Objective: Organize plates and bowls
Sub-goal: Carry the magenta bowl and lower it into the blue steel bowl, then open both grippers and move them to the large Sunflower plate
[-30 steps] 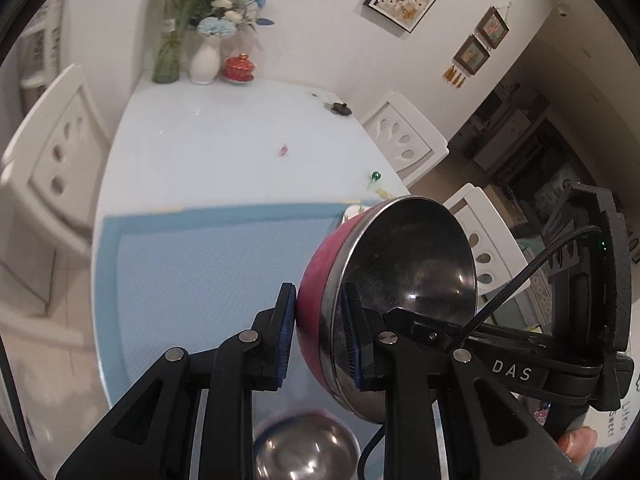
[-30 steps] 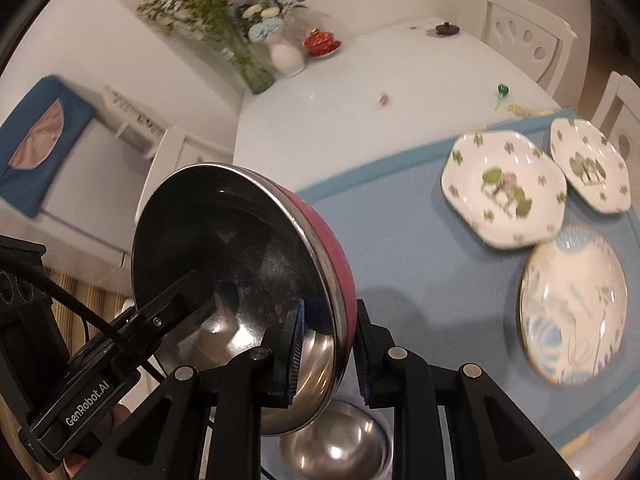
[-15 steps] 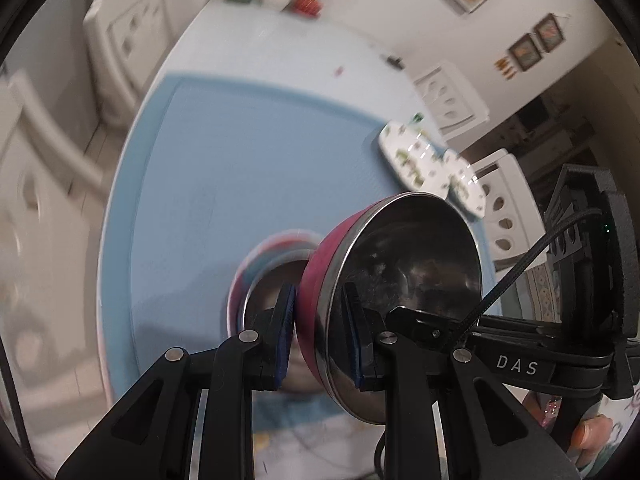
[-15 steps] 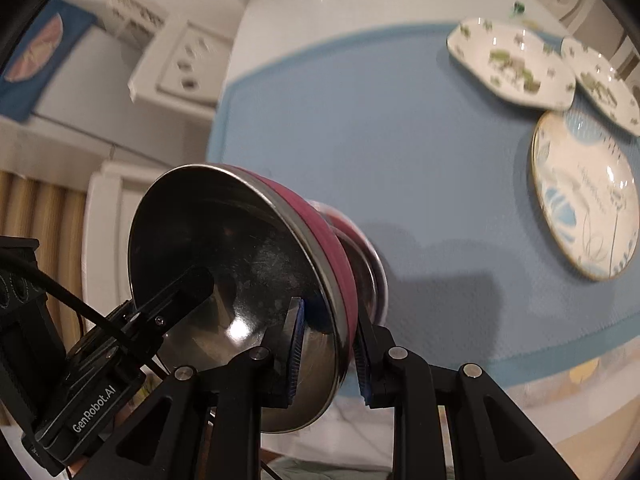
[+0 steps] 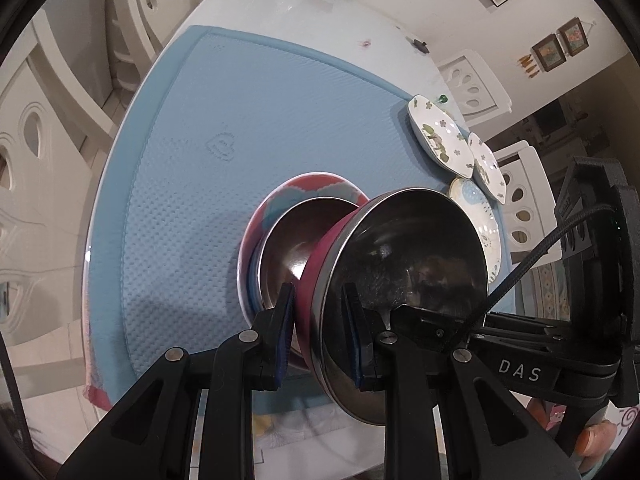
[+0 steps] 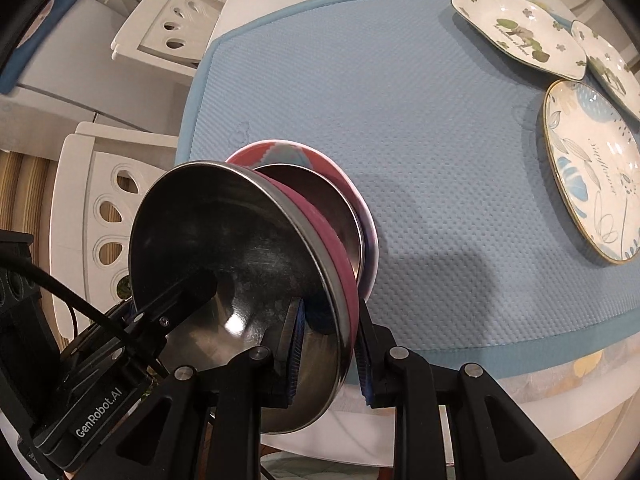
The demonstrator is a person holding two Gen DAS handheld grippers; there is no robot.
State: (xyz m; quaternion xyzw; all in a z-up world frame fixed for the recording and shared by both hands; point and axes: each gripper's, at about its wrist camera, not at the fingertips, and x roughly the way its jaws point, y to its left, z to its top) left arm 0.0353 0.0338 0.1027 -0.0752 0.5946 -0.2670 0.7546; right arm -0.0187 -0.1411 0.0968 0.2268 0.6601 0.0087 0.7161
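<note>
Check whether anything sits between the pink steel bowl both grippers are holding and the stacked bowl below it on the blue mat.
Nothing visible does. The pink bowl, clamped at its rim by the left gripper and right gripper, hangs tilted right over the empty steel bowl nested on the red plate.

The held pink bowl is hiding the stacked bowl's near side from me, just past my left tool.
</note>
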